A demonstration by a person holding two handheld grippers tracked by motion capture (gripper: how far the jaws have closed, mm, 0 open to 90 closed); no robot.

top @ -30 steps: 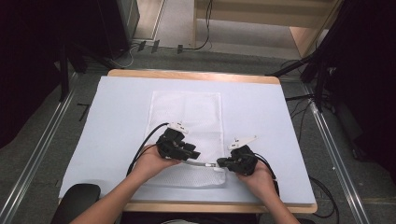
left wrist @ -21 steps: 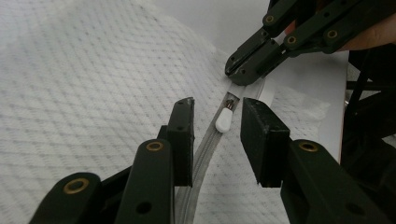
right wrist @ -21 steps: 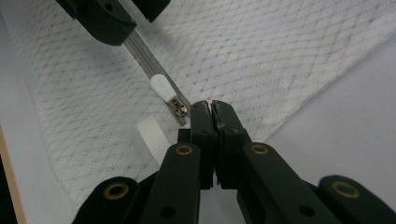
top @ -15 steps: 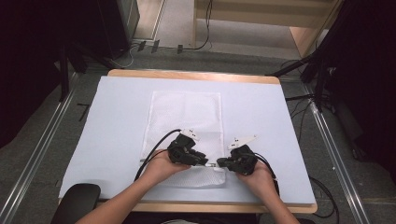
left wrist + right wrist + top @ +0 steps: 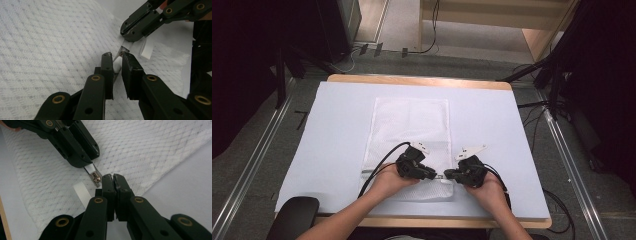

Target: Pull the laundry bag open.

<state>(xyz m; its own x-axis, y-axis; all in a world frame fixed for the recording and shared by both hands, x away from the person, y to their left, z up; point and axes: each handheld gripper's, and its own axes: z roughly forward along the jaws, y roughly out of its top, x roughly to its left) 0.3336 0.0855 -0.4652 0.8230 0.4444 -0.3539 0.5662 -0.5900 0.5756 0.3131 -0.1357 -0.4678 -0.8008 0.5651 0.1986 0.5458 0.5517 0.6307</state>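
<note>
Two grippers meet at the near edge of the white mesh bag [image 5: 409, 125]. The bag lies flat in the middle of the table [image 5: 337, 110], and its near end almost reaches the table's near edge.

The left gripper [image 5: 433, 175] has just been closing its jaws. The little white zipper pull [image 5: 90, 168] is between them, and the jaws look like they are pinching it now. The shiny zipper slider [image 5: 95, 177] sits just past the pull, between the two grippers.

The right gripper [image 5: 448, 175] has its jaws pressed tight together. It holds the bag's edge right next to the slider. A small white ribbon loop [image 5: 81, 191] sticks out of the bag close by.

I think the getting-ready part is done. One gripper has the pull and the other pins the bag so it cannot slide. The slider sits near the bag's right near corner.

I think the big part is left to do. The left gripper has to drag the pull along the bag's near edge. I cannot tell from the pictures if the zipper is open or closed right now, so I cannot say which way that pull will take it.
</note>
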